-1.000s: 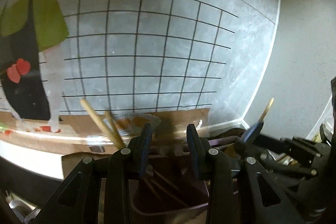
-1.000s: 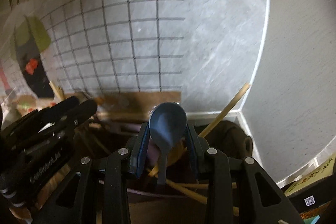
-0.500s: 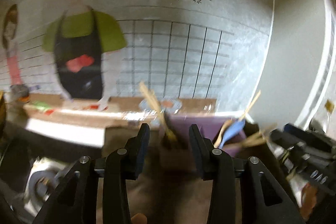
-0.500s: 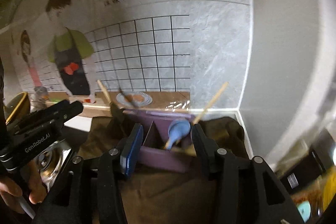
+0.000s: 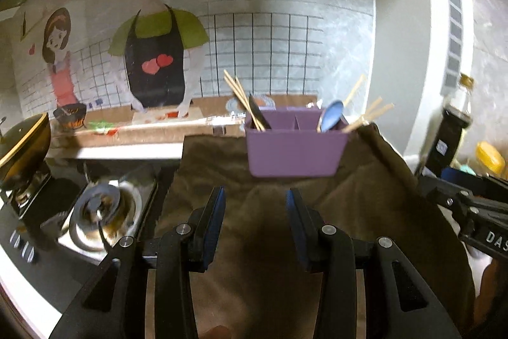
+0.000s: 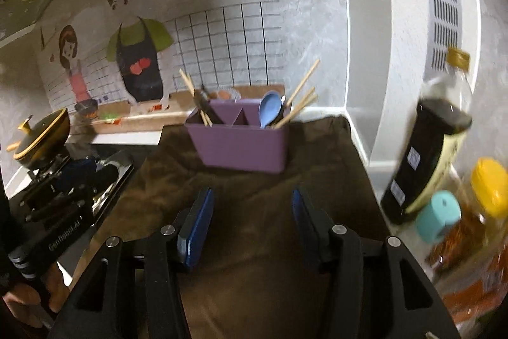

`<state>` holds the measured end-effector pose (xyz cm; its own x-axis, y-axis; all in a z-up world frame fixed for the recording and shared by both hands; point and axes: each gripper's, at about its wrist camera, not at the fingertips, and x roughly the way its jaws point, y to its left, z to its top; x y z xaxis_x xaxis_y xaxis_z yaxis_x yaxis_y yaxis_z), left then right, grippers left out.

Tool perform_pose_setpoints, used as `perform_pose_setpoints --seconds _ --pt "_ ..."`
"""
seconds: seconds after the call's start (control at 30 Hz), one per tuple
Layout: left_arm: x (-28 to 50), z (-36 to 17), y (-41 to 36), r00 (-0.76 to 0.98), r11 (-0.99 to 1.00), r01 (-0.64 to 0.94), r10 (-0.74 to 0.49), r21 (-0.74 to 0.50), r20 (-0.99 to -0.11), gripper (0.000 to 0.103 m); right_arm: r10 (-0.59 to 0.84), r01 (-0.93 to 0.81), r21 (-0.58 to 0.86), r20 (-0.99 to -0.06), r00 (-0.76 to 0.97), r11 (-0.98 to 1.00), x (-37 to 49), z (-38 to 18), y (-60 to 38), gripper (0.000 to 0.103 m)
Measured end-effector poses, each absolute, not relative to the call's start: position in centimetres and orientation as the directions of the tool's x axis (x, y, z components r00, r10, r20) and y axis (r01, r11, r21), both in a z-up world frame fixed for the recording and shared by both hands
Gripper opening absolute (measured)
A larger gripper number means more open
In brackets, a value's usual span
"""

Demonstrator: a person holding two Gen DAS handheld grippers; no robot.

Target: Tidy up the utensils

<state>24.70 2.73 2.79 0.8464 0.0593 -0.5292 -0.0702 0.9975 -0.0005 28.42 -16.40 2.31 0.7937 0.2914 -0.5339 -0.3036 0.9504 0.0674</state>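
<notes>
Two views, both tongs empty.

L wrist: left gripper (image 5: 255, 223) wide, nothing between pads. Purple caddy (image 5: 293, 151) straight ahead, apart, on brown cloth (image 5: 365, 196). Chopsticks (image 5: 244, 99) in its left bin; blue spoon (image 5: 331, 116) on the right.

R wrist: right gripper (image 6: 252, 226) wide, empty. Caddy ahead; spoon (image 6: 270, 108) w/ more sticks (image 6: 301, 99). Judged: sticks light, stiff, thin; pinch mid-shaft. Spoon smooth plastic, prob. slippery; take by neck.

Cartoon wall mural (image 5: 152, 30), grey wall (image 6: 317, 21), dim light
</notes>
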Motion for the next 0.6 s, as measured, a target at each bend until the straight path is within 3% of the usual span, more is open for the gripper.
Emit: perform_pose_setpoints --seconds 0.3,0.6 --pt "22.0 1.3 1.8 0.812 0.998 -0.058 0.037 -0.018 -0.583 0.041 0.227 -0.262 0.003 -0.512 0.828 0.965 25.3 0.8 -16.6 0.049" --pt "21.3 1.4 1.7 0.814 0.998 -0.061 0.033 -0.029 -0.580 0.041 0.226 -0.268 -0.009 -0.509 0.831 0.963 24.4 0.3 -16.1 0.049"
